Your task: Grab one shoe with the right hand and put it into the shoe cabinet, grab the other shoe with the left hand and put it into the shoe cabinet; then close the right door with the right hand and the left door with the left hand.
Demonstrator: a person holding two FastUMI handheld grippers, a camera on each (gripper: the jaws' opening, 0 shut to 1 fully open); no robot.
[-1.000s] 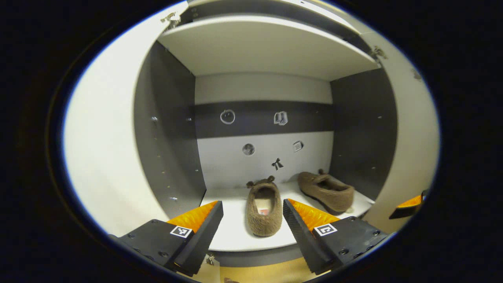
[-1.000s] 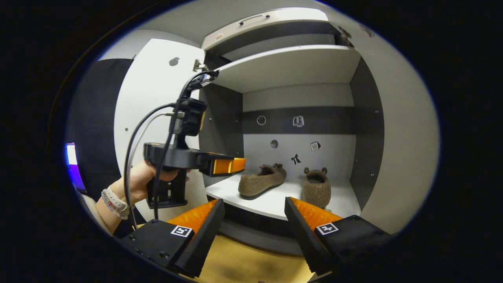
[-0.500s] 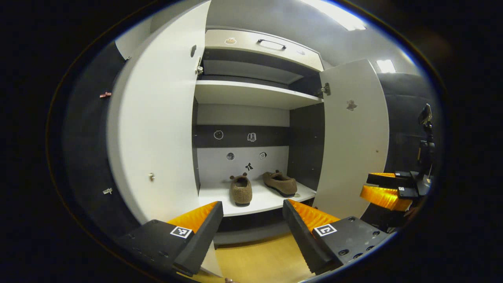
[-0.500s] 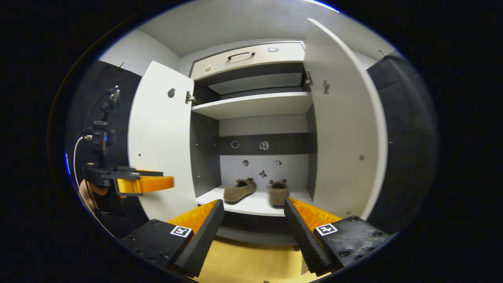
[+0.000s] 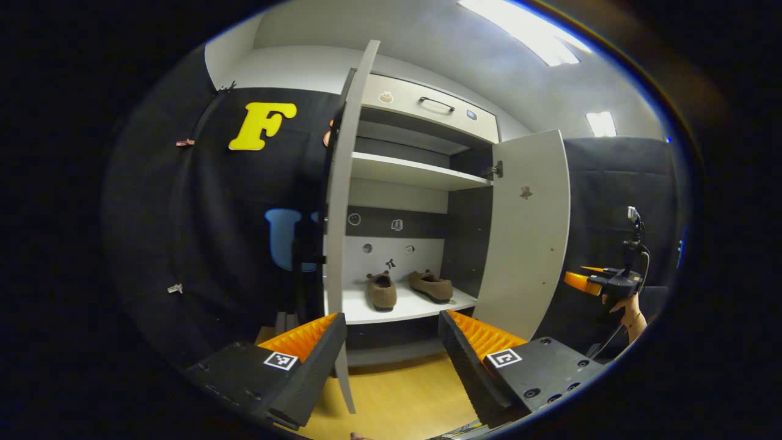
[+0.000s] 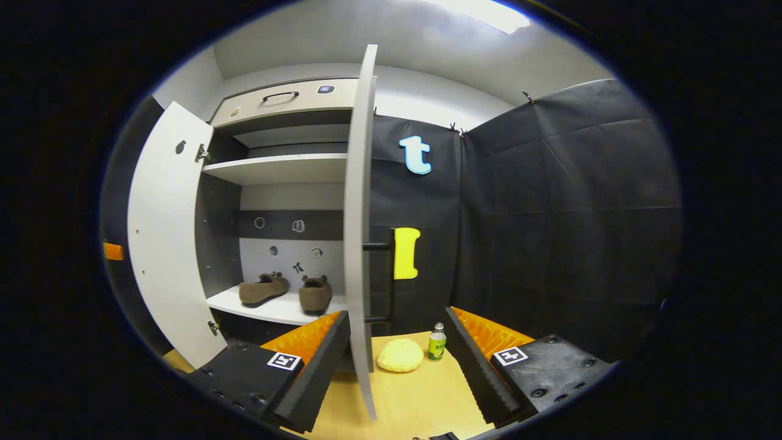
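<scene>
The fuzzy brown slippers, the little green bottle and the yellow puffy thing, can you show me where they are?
Fuzzy brown slippers (image 6: 263, 289): right gripper view, on the side of the left one.
Little green bottle (image 6: 437, 347): right gripper view, on its label.
Yellow puffy thing (image 6: 400, 355): right gripper view, on its rounded top.

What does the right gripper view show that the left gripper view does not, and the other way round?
The right gripper view adds a yellow round object and a small green bottle on the wooden floor. The left gripper view adds a hand holding the open right hand-held gripper beside the right door. Both share the shoe cabinet, doors open, with two brown shoes inside.
</scene>
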